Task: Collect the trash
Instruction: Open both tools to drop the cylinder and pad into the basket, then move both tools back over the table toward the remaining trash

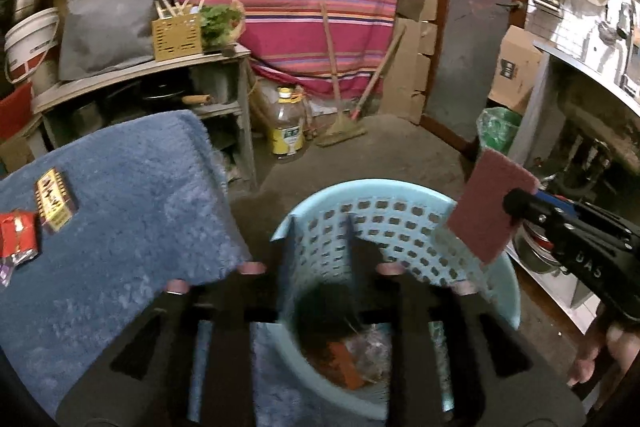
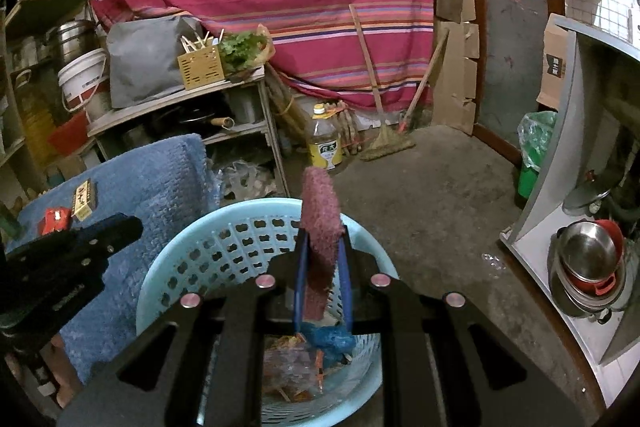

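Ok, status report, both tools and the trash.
Right tool shut on scrub pad, over basket. Left tool open, empty. Two packets left on blue mat. Nothing in the way.

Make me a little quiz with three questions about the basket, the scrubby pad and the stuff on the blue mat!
1. Where is the maroon scrub pad?
A. Lying on the blue mat
B. Held over the light blue basket
C. On the floor by the broom

2. What colour is the basket?
A. Light blue
B. Yellow
C. Black

3. What is the right gripper doing?
A. Standing wide open and empty
B. Shut on the scrub pad
C. Holding a bottle

Answers:
1 B: the pad hangs between the jaws above the basket's rim.
2 A: its perforated wall is light blue in both views.
3 B: the jaws pinch the pad on both sides; the left wrist view shows it clamped too.
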A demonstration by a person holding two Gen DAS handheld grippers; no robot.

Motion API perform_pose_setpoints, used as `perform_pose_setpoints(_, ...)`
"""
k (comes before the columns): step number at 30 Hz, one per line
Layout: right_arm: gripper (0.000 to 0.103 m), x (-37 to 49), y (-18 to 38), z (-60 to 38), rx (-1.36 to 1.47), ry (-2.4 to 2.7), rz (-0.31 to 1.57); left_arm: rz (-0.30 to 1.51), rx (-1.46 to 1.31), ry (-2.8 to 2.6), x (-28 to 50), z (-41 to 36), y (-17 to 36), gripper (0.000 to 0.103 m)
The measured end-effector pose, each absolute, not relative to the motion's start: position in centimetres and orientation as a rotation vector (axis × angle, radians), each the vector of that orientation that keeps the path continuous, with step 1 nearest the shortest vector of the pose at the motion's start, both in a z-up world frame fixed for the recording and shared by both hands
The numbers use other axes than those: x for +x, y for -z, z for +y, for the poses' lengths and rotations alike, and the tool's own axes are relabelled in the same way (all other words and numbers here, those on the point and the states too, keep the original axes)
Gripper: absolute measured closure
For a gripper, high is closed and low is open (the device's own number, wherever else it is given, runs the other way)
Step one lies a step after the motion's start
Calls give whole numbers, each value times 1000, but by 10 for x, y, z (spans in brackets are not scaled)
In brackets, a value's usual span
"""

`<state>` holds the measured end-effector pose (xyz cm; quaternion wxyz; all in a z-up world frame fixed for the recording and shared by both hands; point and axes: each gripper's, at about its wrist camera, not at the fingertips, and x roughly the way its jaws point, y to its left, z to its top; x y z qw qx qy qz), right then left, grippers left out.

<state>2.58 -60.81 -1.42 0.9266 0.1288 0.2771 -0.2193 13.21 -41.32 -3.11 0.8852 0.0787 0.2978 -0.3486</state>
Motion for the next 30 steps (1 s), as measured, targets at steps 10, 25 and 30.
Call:
perform_pose_setpoints(10,85,40,15,-590,272,410,591,538,138,566,144,-347,4,17)
perform_pose_setpoints(25,31,60,15,-552,204,444,612,467,116,319,169,-196,-24,6)
perform_pose_setpoints(30,25,78,4,-511,137,402,576,465,92,255,178,-148,-26,6)
